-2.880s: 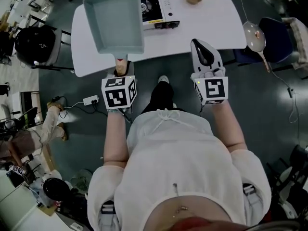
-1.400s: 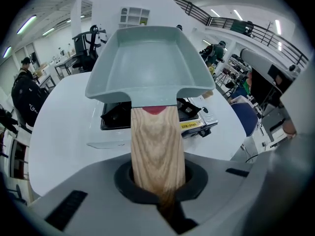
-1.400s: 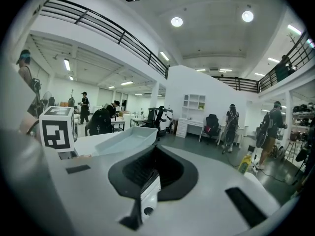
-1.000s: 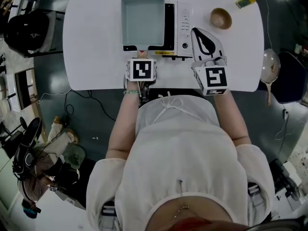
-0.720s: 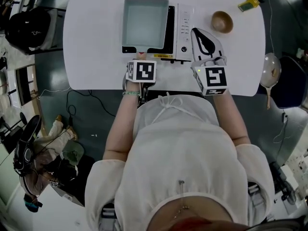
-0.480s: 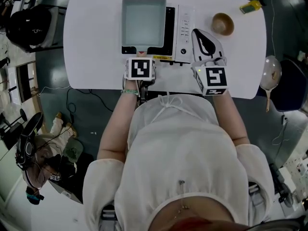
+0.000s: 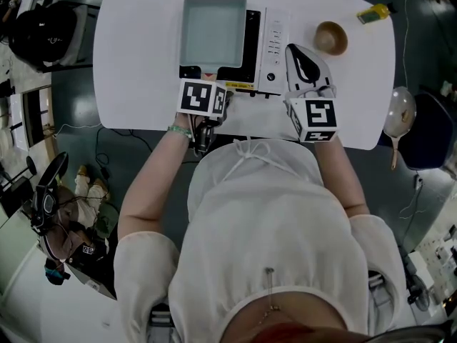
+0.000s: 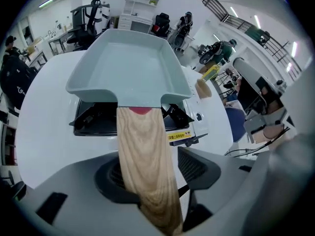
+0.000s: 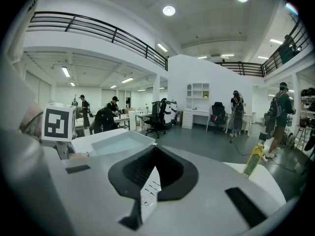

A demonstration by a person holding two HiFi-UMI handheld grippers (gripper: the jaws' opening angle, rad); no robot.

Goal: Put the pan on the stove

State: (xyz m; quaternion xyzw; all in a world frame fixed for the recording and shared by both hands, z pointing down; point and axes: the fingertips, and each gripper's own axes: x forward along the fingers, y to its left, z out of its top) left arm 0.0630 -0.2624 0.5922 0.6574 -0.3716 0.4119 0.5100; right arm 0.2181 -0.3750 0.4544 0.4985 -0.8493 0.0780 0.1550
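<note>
Wooden handle (image 8: 145, 151) in just-opened left gripper (image 8: 154, 173)

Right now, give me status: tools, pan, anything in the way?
Left tool just opened, pan handle loose between its jaws. Right tool shut, empty. Pan sits on stove. Nothing in the way.

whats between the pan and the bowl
The stove's control panel, then a strip of bare table, as the head view shows.
</note>
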